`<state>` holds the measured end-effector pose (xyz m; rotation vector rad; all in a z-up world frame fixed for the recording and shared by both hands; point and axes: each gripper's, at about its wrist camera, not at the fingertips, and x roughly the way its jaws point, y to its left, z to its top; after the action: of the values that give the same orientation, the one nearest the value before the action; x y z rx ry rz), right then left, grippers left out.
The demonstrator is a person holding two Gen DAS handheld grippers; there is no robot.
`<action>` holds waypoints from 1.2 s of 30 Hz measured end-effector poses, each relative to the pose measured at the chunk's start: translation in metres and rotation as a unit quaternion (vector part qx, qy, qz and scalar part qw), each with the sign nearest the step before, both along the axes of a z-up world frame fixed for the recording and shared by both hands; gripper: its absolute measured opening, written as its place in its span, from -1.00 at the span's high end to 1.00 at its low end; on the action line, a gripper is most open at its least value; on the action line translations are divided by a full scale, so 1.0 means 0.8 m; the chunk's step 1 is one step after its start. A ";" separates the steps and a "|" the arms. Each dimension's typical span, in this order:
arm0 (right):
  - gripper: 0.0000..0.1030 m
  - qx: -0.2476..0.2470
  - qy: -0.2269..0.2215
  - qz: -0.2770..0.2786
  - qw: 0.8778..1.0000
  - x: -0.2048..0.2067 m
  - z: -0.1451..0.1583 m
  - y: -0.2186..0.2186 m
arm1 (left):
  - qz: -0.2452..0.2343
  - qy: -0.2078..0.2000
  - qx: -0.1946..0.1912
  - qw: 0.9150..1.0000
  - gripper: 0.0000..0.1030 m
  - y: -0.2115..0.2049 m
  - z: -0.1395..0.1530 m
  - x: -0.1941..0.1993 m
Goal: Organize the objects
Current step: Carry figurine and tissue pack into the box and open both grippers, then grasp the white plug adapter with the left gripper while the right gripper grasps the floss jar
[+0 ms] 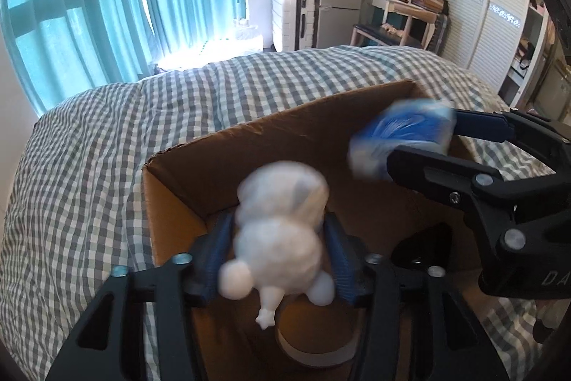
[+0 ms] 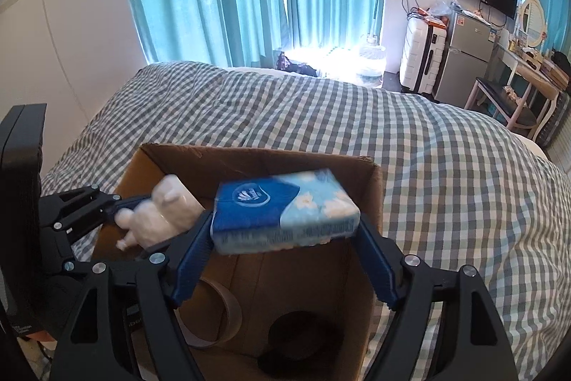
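While above box point(image 2: 371, 199), tissues point(image 2: 285, 213) rim-clear.

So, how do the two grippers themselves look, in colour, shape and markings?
Both look alike. The left gripper and the right gripper have black frames of angular struts with triangular cut-outs, joined by round silver bolts. Their fingers are blue and ribbed. White letters "DA" show on the right gripper's body in the left wrist view. No cables or sleeves show.

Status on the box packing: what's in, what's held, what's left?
Done: tape roll and a dark object already lie in the cardboard box. In hand: left hand-held gripper holds the white figurine, right hand-held gripper the tissue pack, both above the box. Left: releasing both.
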<state>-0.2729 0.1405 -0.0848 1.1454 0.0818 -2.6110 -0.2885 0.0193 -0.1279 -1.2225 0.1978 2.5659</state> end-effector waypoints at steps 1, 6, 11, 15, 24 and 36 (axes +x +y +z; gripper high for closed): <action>-0.62 -0.002 0.003 -0.003 1.000 0.003 0.004 0.000 | 0.001 0.004 0.002 1.000 -0.54 0.000 0.004 0.003; -0.72 -0.018 0.025 -0.021 0.999 0.026 0.035 0.011 | 0.010 0.025 0.020 0.999 -0.79 -0.006 0.035 0.023; -0.78 -0.021 0.060 -0.029 0.998 0.063 0.084 0.018 | 0.021 0.049 0.010 0.999 -0.82 -0.009 0.085 0.055; -0.79 -0.024 0.090 -0.027 0.995 0.103 0.130 0.024 | 0.032 0.090 0.000 0.995 -0.88 -0.015 0.127 0.089; -0.80 -0.002 0.137 -0.012 0.991 0.204 0.195 0.037 | 0.064 0.136 -0.020 0.988 -0.95 -0.033 0.185 0.156; -0.80 0.009 0.095 -0.006 0.995 0.258 0.123 0.048 | 0.127 0.079 -0.032 0.988 -0.95 -0.062 0.112 0.212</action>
<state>-0.0664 0.1790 0.0138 0.9024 0.1394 -2.7278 -0.1192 -0.0303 -0.0379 -1.1310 0.1670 2.9009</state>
